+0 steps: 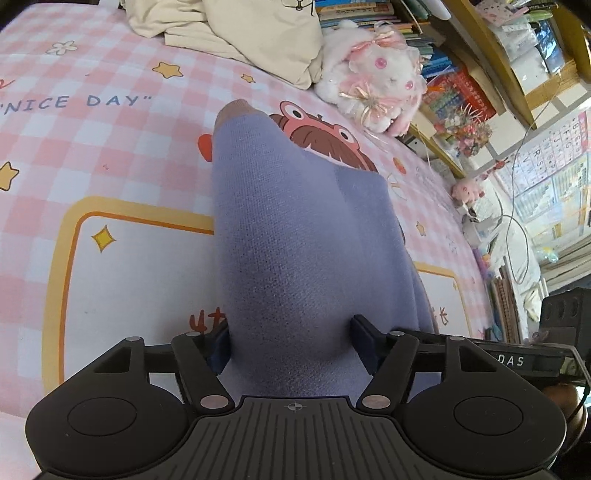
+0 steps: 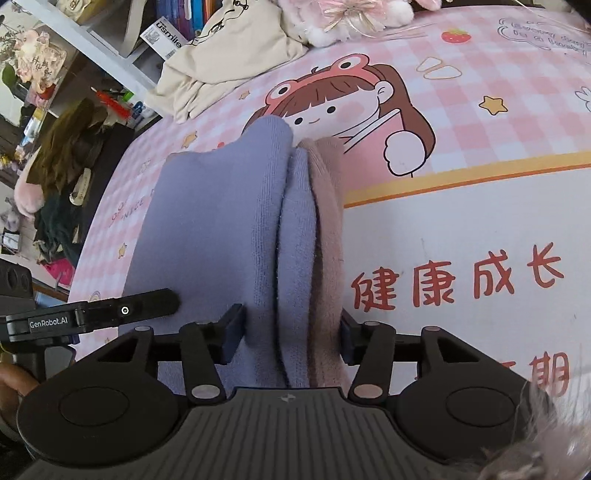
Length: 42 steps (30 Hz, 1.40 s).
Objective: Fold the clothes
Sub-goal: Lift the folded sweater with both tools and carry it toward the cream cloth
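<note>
Both black two-finger grippers are clamped on one soft knit garment. Left gripper (image 1: 290, 341) pinches a thick, rounded fold of the lavender-blue knitted garment (image 1: 295, 229), whose fine woven ribs run away to a dusty-pink cuff at the far end. Right gripper (image 2: 291, 334) squeezes a stack of layers, lavender on the left and fuzzy dusty-pink on the right. The garment lies on the pink-and-white checked cartoon bedsheet (image 1: 110, 147), smooth and printed with stars. Far off sit a crumpled cream fabric pile (image 1: 251, 33) and a fluffy white plush bunny (image 1: 373, 77).
</note>
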Tool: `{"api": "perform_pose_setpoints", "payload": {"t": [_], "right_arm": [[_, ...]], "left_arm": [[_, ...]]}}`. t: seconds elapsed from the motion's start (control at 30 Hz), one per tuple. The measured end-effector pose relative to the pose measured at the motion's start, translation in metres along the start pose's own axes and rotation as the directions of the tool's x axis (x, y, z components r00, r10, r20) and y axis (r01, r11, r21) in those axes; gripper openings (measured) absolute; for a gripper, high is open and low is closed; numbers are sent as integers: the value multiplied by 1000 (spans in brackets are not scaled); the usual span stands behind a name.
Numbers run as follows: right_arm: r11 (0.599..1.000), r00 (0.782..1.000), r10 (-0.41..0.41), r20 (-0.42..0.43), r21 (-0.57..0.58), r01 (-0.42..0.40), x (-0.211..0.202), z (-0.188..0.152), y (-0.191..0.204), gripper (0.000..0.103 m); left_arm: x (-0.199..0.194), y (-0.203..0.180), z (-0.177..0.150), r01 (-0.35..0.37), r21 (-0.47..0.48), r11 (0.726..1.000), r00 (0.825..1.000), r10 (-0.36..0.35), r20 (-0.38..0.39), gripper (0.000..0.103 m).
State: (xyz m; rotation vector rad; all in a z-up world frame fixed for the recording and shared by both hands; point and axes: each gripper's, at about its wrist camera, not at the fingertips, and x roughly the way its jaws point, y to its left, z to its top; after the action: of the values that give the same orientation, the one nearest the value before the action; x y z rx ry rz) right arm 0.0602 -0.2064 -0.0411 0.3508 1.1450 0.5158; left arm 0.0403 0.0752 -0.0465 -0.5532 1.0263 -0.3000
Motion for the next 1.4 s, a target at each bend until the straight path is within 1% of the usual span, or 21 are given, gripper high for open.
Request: {"api": "perform_pose_setpoints", "payload": {"t": [0.07,0.1,0.2,0.33,0.47,0.67,0.93,1.1,1.4], "right_arm": [[1000,1000,6,-4,-12,-6,2,1,2,43],[1000,1000,11,-4,-19,-11,2,1,3,39],[998,1000,19,14,-64,-18,-1,0,6,32],[987,998,-2,68,-159,13,-10,-4,19,30],[973,992,-11,129,-225,41,-17,-6,28,29],[963,985,-6,170,-263,51,-24,2,35,29],[949,978,-8,209,-306,73,-22,33,45,29],[938,973,-21,229,-331,98,-13,55,50,29],[947,970,-32,241,-303,107,15,105,45,29]], "left_arm": [[1,-2,0,-3,8,1000,1000,3,2,65],[1,-3,-1,-8,19,1000,1000,8,3,62],[-1,-7,-2,-19,42,999,1000,18,16,56],[-7,-20,-4,-50,113,992,998,45,46,51],[-14,-24,-1,-42,118,992,997,33,75,51],[-20,-30,9,-38,143,989,994,23,107,50],[-20,-32,39,-31,160,987,990,8,142,51],[-11,-30,61,-39,165,986,989,14,149,51],[10,-18,111,-44,168,985,987,17,158,51]]}}
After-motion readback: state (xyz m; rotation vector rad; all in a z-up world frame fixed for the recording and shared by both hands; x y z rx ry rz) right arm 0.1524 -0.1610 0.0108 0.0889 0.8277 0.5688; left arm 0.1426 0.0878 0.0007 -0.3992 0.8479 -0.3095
